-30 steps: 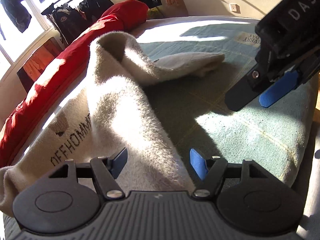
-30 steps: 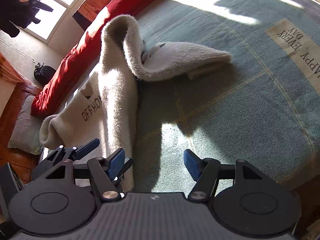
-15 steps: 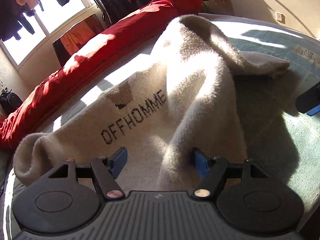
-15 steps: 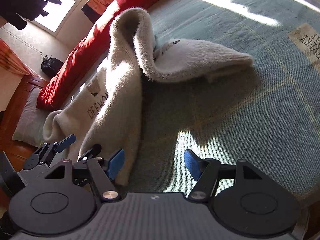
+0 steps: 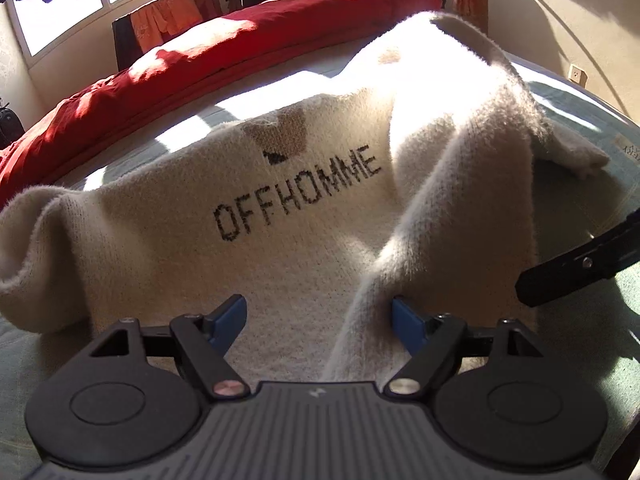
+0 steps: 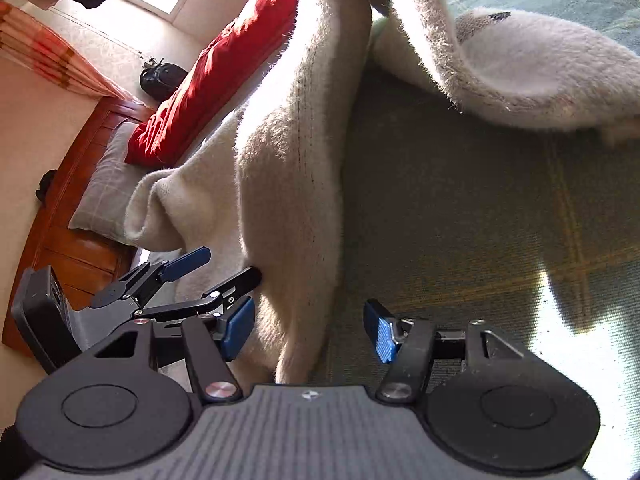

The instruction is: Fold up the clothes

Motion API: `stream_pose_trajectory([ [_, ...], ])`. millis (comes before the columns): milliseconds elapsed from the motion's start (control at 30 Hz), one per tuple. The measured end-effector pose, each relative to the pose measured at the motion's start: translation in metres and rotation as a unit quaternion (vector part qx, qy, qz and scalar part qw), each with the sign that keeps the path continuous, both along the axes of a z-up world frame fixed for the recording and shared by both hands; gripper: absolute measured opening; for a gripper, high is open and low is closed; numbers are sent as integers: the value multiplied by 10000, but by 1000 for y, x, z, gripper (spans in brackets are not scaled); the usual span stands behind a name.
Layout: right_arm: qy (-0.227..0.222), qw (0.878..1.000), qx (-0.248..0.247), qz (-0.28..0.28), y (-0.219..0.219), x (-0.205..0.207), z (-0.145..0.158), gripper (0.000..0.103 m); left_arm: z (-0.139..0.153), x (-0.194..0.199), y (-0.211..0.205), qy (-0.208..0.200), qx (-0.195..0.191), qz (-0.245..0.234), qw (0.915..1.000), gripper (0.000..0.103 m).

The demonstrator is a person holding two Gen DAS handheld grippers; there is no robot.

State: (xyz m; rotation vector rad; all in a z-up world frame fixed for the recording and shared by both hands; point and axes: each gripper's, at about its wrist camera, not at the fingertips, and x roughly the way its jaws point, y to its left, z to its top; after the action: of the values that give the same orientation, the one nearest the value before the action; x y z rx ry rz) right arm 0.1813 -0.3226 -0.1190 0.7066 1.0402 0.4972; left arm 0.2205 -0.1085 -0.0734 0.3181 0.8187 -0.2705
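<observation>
On teal bedspread [image 5: 592, 360], cream sweater [image 5: 280, 240]

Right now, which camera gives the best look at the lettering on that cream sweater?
The left wrist view. There the OFFHOMME lettering faces the camera on the sweater, sunlit and readable, just beyond the open fingers. The right wrist view sees the sweater edge-on as a raised fold, and the lettering is not visible.

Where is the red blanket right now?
In the left wrist view the red blanket lies along the far edge of the bed, behind the cream sweater and below the window. In the right wrist view it shows at upper left.
</observation>
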Motion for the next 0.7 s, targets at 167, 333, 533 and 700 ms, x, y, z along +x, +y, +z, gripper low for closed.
stream_pose_trajectory([
  [167,67,9997,174,152,18,18,-18,21,10,-8,14,6,-130,-150,9998,79],
  [333,-138,9989,154,419,11,5,10,14,29,-29,34,-106,-99,-499,9986,78],
  [533,-222,9985,-99,489,-34,-31,66,13,40,-59,49,-181,181,-630,9977,79],
  [700,-27,9984,-526,182,-77,-55,94,12,46,-80,57,-252,313,-776,9962,79],
])
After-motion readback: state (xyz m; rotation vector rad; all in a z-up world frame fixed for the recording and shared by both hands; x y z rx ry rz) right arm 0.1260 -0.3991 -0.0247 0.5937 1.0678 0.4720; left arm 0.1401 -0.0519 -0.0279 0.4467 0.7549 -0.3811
